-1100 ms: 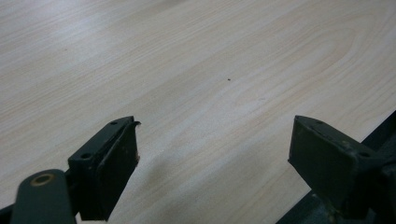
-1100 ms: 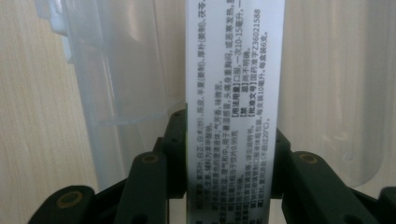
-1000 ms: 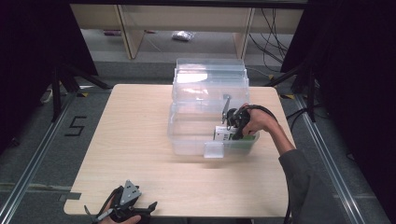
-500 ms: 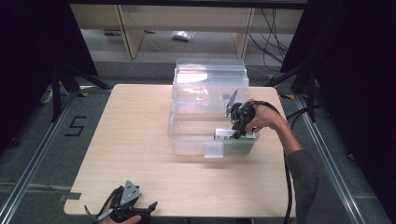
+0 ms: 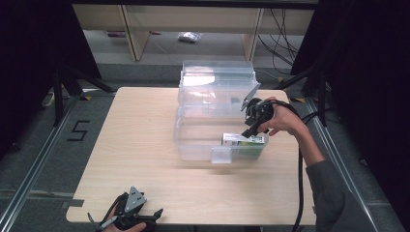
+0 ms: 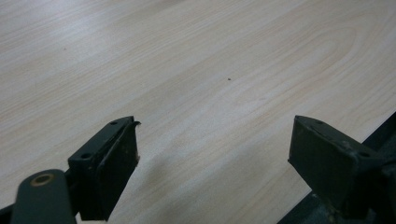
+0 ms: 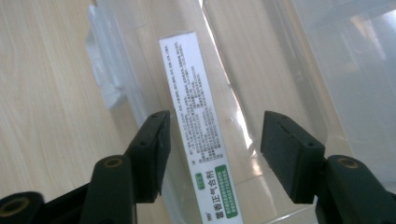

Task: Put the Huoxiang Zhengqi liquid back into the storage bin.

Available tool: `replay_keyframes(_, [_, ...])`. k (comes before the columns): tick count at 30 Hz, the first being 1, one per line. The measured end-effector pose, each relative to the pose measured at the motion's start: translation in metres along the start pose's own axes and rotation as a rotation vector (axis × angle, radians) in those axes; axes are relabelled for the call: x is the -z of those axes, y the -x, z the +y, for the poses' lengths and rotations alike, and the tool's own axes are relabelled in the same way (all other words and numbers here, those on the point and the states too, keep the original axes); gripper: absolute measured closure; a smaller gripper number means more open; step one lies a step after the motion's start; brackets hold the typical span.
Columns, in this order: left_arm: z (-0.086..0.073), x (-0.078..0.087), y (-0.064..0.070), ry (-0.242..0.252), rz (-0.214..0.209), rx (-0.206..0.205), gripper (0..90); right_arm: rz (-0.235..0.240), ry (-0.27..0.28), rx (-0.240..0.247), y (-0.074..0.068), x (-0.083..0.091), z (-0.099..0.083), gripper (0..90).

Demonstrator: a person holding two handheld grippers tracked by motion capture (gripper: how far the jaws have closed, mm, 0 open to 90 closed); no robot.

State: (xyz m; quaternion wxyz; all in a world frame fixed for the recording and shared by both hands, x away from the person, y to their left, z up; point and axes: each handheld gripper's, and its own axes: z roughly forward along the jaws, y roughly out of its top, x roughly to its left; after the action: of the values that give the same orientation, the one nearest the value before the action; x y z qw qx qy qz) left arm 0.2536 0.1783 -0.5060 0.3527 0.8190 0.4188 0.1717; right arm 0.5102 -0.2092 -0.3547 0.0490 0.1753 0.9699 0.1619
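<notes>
Fingers [image 7: 154, 154] on my right gripper [image 7: 212, 158] are sitting wide open right now, nothing pinched between them. They're hovering above the long white and green box [image 7: 198, 126], which is lying flat inside the clear plastic bin [image 7: 327, 70], tight against the bin's front wall. The box is running lengthwise between the two fingers, not touching either one as far as I'm seeing, with the green end closest to the camera and small print covering the white part.

From the high view, the right gripper [image 5: 252, 121] is hanging over the bin's [image 5: 193, 140] front right corner, just above the box [image 5: 243, 140], with my hand [image 5: 283, 118] wrapped around it and the cable trailing back toward me. The bin's lid [image 5: 217, 79] is standing open at the back.

My left gripper [image 5: 126, 218] is parking way down at the near edge of the bench [image 5: 125, 145], well apart from the bin. Its fingers [image 6: 109, 165] are also spreading wide and holding nothing, just pointing across bare wood.
</notes>
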Motion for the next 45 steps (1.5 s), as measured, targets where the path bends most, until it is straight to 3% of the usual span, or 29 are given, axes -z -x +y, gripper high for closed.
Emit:
replay_keyframes(2, [0.000,0.000,0.000,-0.002,0.000,-0.001,15.0,-0.002,0.007,-0.020,-0.001,0.001,0.000,41.7])
replay_keyframes(3, [0.000,0.002,-0.002,-0.026,0.006,-0.026,15.0,-0.011,0.017,-0.033,-0.003,0.003,0.000,40.6])
replay_keyframes(6, [0.000,0.001,-0.001,-0.012,0.001,-0.012,15.0,-0.015,0.015,-0.041,-0.006,0.004,0.000,39.9])
replay_keyframes(8, [0.000,0.002,-0.002,-0.025,0.006,-0.026,15.0,-0.016,0.051,-0.087,-0.009,0.006,-0.001,37.8])
replay_keyframes(13, [0.000,0.000,0.001,0.010,0.006,0.009,15.0,-0.022,0.062,-0.106,-0.013,0.004,-0.003,34.6])
replay_keyframes(16, [0.000,0.000,0.000,0.003,0.006,0.002,15.0,-0.041,0.063,-0.125,-0.015,0.005,-0.005,33.2])
replay_keyframes(17, [0.000,0.002,-0.003,-0.027,0.000,-0.027,15.0,-0.050,0.076,-0.139,-0.018,0.006,-0.007,32.3])
replay_keyframes(21, [0.000,0.001,-0.001,-0.010,0.008,-0.011,15.0,-0.060,0.102,-0.164,-0.023,0.006,-0.012,30.4])
replay_keyframes(23, [0.000,0.002,-0.002,-0.026,0.001,-0.027,15.0,-0.075,0.120,-0.166,-0.027,0.007,-0.015,28.9])
replay_keyframes(25, [0.000,0.000,0.000,-0.002,0.000,0.000,15.0,-0.074,0.135,-0.183,-0.031,0.008,-0.018,27.8])
replay_keyframes(26, [0.000,0.002,-0.002,-0.027,0.001,-0.028,15.1,-0.083,0.161,-0.196,-0.035,0.008,-0.021,26.4])
replay_keyframes(29, [0.000,0.002,-0.002,-0.026,0.001,-0.027,15.0,-0.090,0.184,-0.209,-0.040,0.007,-0.024,24.5])
replay_keyframes(30, [0.000,0.002,-0.002,-0.027,0.002,-0.028,15.0,-0.087,0.188,-0.234,-0.043,0.006,-0.025,24.5])
replay_keyframes(36, [0.000,0.001,-0.001,-0.010,0.002,-0.016,15.0,-0.092,0.250,-0.238,-0.050,0.004,-0.029,24.0])
replay_keyframes(37, [0.000,0.000,-0.001,-0.005,0.003,-0.011,15.0,-0.097,0.262,-0.266,-0.054,0.003,-0.030,23.4])
replay_keyframes(39, [0.000,0.000,0.000,0.009,0.003,0.003,15.0,-0.089,0.280,-0.250,-0.055,0.001,-0.032,23.5])
replay_keyframes(41, [0.000,0.000,-0.001,0.006,-0.001,-0.003,15.0,-0.114,0.287,-0.253,-0.057,0.002,-0.035,23.5])
replay_keyframes(43, [0.000,0.000,0.000,0.010,0.002,0.003,15.0,-0.093,0.297,-0.285,-0.061,0.001,-0.037,23.6])
replay_keyframes(45, [0.000,0.000,0.000,0.010,-0.001,0.002,15.0,-0.106,0.309,-0.272,-0.061,0.000,-0.039,23.5])
